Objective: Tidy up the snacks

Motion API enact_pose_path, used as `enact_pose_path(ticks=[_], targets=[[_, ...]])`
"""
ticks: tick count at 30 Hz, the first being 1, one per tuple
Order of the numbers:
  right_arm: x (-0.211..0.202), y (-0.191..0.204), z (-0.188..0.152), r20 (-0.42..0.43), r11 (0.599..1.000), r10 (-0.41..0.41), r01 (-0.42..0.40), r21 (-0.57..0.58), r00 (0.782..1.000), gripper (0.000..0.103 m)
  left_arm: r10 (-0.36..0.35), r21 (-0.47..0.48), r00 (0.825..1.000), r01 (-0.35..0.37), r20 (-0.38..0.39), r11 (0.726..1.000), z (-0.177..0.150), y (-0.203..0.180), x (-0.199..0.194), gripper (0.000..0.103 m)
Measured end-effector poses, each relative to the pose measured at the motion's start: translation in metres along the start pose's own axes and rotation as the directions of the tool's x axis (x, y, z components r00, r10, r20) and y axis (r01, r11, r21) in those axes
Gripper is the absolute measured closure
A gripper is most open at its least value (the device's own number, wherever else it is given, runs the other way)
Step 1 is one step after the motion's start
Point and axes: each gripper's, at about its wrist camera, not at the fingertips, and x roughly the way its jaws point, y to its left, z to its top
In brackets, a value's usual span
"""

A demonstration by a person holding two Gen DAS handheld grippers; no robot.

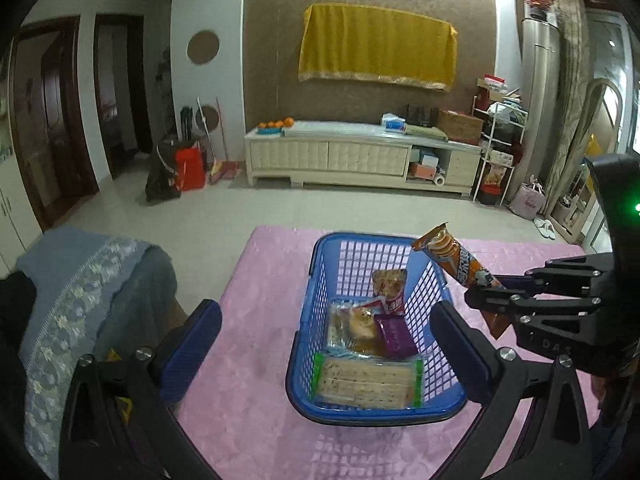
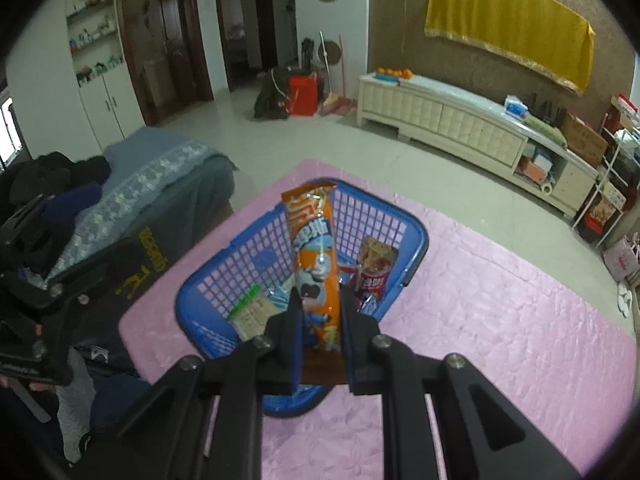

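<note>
I've got the pink plush-covered desk (image 1: 260,300) under everything, soft surface so the blue plastic lattice basket (image 1: 320,256) sits steady w/o sliding. Basket is mid-desk, between both my tools, prob so either side can reach it. Inside it, flat on the bottom: a clear pack of pale crackers w/ green ends (image 1: 368,380) along the near wall, a clear-wrapped pastry (image 1: 354,330) behind it, a small purple packet (image 1: 394,336) beside that, and a red-brown pouch (image 1: 389,286) leaning on the far wall. Laid flat to leave room, I'd say.

The long orange foil snack tube (image 2: 316,256) is in my right gripper (image 2: 320,340), fingers clenched on its lower end, tube held above the basket's right rim, not yet in. Next I'd lower & let go.

Left gripper (image 1: 326,354) is spread wide, grasping nothing, hanging over the basket's near end.
</note>
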Motion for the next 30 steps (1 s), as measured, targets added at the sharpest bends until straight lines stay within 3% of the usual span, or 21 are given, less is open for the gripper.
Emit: enact_pose_path(ticks=[4,8,13,15,16,17,19,25,30], targets=[[0.021,0.003,0.000,-0.041,1.000,0.016,-0.016,-0.003,0.999,0.083,-0.045,-0.048,0.998,0.043,-0.033,0.998,-0.011,0.012,0.016,0.000],[0.039,0.007,0.001,-0.076,0.998,-0.012,0.008,-0.057,0.997,0.083,-0.046,-0.076,0.997,0.041,-0.063,0.996,-0.023,0.016,0.026,0.000],[0.056,0.014,-0.004,-0.128,0.993,0.029,-0.043,-0.108,0.991,0.083,-0.047,-0.118,0.995,0.037,-0.087,0.992,-0.034,0.021,0.030,0.000],[0.058,0.018,-0.008,-0.123,0.989,0.020,-0.037,-0.144,0.992,0.078,-0.055,-0.136,0.995,0.043,-0.088,0.990,-0.039,0.023,0.029,0.000],[0.059,0.018,-0.009,-0.117,0.988,0.012,-0.030,-0.154,0.993,0.064,-0.056,-0.148,0.994,0.042,-0.091,0.988,-0.044,0.024,0.029,0.000],[0.059,0.017,-0.011,-0.110,0.988,0.013,-0.030,-0.154,0.994,0.039,-0.057,-0.153,0.994,0.042,-0.094,0.987,-0.046,0.023,0.028,0.000],[0.058,0.014,-0.016,-0.094,0.988,0.033,-0.046,-0.148,0.995,0.012,-0.059,-0.163,0.993,0.042,-0.099,0.986,-0.055,0.021,0.027,0.000],[0.026,0.002,-0.050,0.024,0.995,0.005,-0.002,-0.099,1.000,0.011,-0.039,-0.186,0.998,0.030,-0.047,0.982,-0.075,0.010,0.007,0.000],[-0.017,-0.004,-0.091,0.122,0.996,-0.081,0.086,-0.039,0.989,0.002,-0.045,-0.223,0.999,0.044,0.003,0.974,-0.088,-0.005,-0.015,0.000]])
